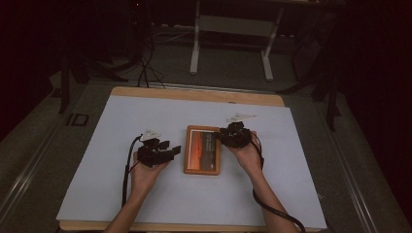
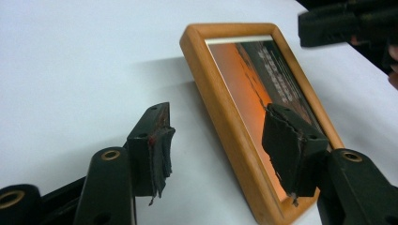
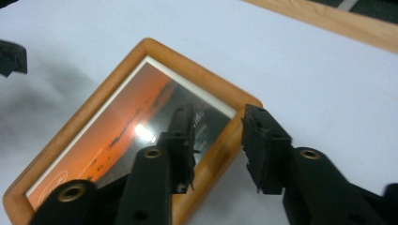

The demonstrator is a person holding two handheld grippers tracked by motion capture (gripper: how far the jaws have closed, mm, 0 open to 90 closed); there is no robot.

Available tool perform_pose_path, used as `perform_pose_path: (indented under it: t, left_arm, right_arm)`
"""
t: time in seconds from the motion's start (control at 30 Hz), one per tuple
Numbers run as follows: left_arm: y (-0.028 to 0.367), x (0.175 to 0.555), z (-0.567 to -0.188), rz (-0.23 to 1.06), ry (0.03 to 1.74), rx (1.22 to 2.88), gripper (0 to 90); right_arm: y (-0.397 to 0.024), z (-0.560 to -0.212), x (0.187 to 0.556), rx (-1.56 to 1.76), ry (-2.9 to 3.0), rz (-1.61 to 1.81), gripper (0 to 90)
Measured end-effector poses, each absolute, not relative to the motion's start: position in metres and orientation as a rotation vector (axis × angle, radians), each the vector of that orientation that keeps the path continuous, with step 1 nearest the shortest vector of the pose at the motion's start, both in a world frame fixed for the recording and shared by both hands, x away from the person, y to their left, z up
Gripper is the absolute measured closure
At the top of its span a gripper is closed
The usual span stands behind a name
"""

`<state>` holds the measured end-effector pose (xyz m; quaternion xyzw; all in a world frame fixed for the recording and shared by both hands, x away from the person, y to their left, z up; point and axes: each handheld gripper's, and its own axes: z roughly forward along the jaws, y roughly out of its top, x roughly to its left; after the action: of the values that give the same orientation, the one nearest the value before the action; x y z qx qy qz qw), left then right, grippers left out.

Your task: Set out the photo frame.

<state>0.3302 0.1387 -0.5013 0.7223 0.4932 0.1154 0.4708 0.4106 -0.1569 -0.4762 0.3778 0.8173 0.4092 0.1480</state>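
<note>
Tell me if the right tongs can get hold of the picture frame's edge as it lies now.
Probably yes. The right tongs already straddle the wooden edge of the picture frame, jaws apart, nothing between them and the wood; the left tongs stand off to the frame's other side.

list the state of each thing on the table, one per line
picture frame: lying flat, face up on the white sheet
left tool: open, jaws straddling the frame's long edge, not pressing
right tool: open, jaws either side of the frame's rail, gap visible

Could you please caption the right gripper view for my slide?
Right gripper straddling the wooden picture frame's edge on the white sheet.
</note>
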Motion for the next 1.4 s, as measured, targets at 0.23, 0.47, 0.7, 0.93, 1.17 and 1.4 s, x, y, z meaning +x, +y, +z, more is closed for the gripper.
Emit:
perform_pose_path:
  t: [0.23, 0.47, 0.7, 0.93, 1.17, 1.4]
  left_arm:
    - [0.137, 0.323, -0.504, 0.291, 1.199, 1.792, 43.1]
    - [0.136, 0.321, -0.504, 0.275, 1.182, 1.797, 43.1]
    - [0.134, 0.320, -0.502, 0.274, 1.164, 1.795, 43.1]
    - [0.134, 0.321, -0.502, 0.275, 1.155, 1.797, 43.1]
    - [0.134, 0.321, -0.501, 0.278, 1.151, 1.789, 43.1]
    - [0.134, 0.321, -0.501, 0.272, 1.152, 1.790, 43.0]
  right_arm:
    - [-0.148, -0.477, 0.416, 1.049, 2.339, 1.159, 89.6]
    - [-0.142, -0.488, 0.424, 1.087, 2.340, 1.133, 89.8]
    - [-0.139, -0.490, 0.425, 1.095, 2.326, 1.122, 89.9]
    - [-0.140, -0.491, 0.427, 1.110, 2.316, 1.125, 89.9]
    - [-0.145, -0.493, 0.432, 1.147, 2.304, 1.121, 89.9]
    - [-0.150, -0.497, 0.435, 1.176, 2.300, 1.119, 89.9]
